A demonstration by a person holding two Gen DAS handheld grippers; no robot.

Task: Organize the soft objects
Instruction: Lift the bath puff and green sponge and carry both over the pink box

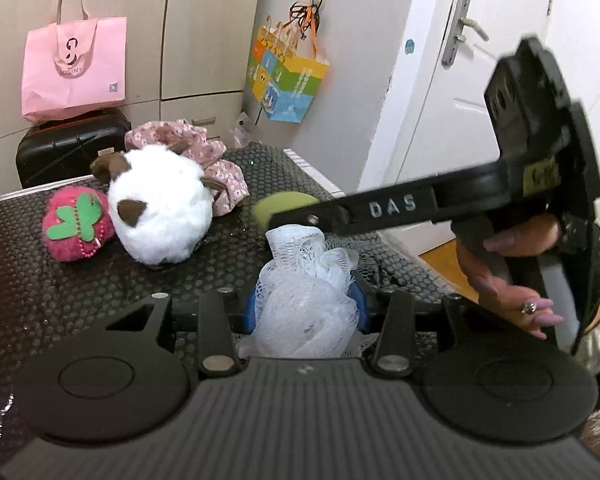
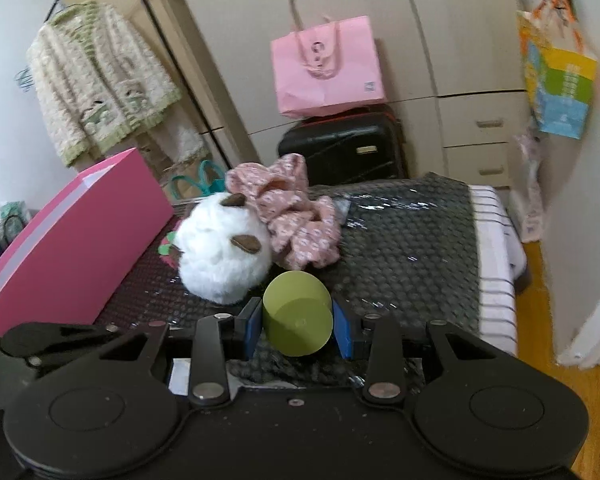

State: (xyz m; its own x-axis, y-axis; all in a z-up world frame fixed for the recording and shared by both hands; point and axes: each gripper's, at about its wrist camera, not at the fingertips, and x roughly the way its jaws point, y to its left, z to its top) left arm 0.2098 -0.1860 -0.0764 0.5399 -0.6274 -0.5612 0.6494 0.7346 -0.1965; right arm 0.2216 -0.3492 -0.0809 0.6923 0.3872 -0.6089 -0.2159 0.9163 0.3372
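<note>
1. Left hand-held gripper [image 1: 306,306]: blue pads clamped on a white mesh bath sponge [image 1: 312,292], near edge of the counter [image 1: 52,280].
2. Right hand-held gripper [image 2: 298,322]: pads pressed against both sides of a green sponge [image 2: 298,314], near centre of the counter.
3. White plush toy [image 2: 224,248]: brown ears, resting left of the green sponge.
4. Pink strawberry plush [image 1: 78,224]: left of the white toy, touching it.
5. Pink floral cloth [image 2: 296,216]: crumpled, just behind the white toy.
6. Pink box [image 2: 72,236]: far left of the counter.
7. Black suitcase [image 2: 340,148]: beyond the counter, pink bag [image 2: 326,68] on top.
</note>
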